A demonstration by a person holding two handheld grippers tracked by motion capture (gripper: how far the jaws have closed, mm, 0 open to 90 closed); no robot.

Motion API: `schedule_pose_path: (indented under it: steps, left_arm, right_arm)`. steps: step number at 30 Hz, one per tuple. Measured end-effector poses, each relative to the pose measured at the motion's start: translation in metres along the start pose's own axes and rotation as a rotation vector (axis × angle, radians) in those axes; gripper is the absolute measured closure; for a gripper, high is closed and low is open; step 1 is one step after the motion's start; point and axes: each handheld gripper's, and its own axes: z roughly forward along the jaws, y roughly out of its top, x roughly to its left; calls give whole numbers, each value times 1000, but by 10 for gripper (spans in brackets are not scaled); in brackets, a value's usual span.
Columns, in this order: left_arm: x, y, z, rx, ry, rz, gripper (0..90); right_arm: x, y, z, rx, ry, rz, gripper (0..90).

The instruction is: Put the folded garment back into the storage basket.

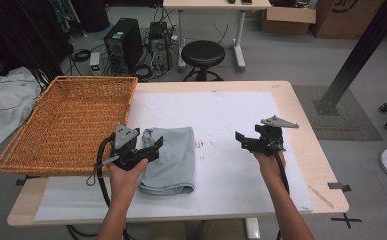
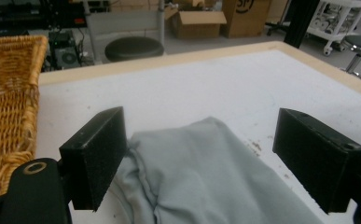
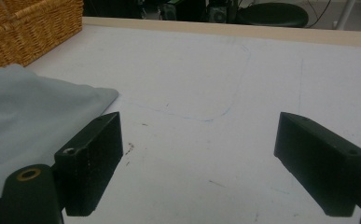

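While spread wide over folded grey cloth (image 1: 170, 159) beside wicker basket (image 1: 70, 120), left gripper (image 2: 199, 158) grips nothing, probably lined up to pinch; right gripper (image 3: 201, 163) equally wide, empty above white mat (image 1: 241, 120).

We see a pale grey-blue cloth (image 1: 170, 157) on a white table cover (image 1: 231, 115) flecked with brown specks and a faint blue pen line, a golden-orange woven basket (image 1: 71, 120) at nine o'clock, light wood table edging (image 1: 301, 130), and black grippers.
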Motion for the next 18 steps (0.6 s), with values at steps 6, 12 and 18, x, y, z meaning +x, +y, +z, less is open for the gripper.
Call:
schedule_pose_path:
  steps: [6, 12, 18]
  left_arm:
    - [2, -14, 13, 80, 28, -2, 179]
    - [5, -29, 25, 142, 54, 6, 179]
    - [9, -43, 34, 185, 69, -7, 178]
  right_arm:
    - [3, 0, 2, -6, 13, -16, 151]
    - [4, -1, 3, -3, 20, -22, 152]
    - [4, -2, 4, -1, 23, -26, 153]
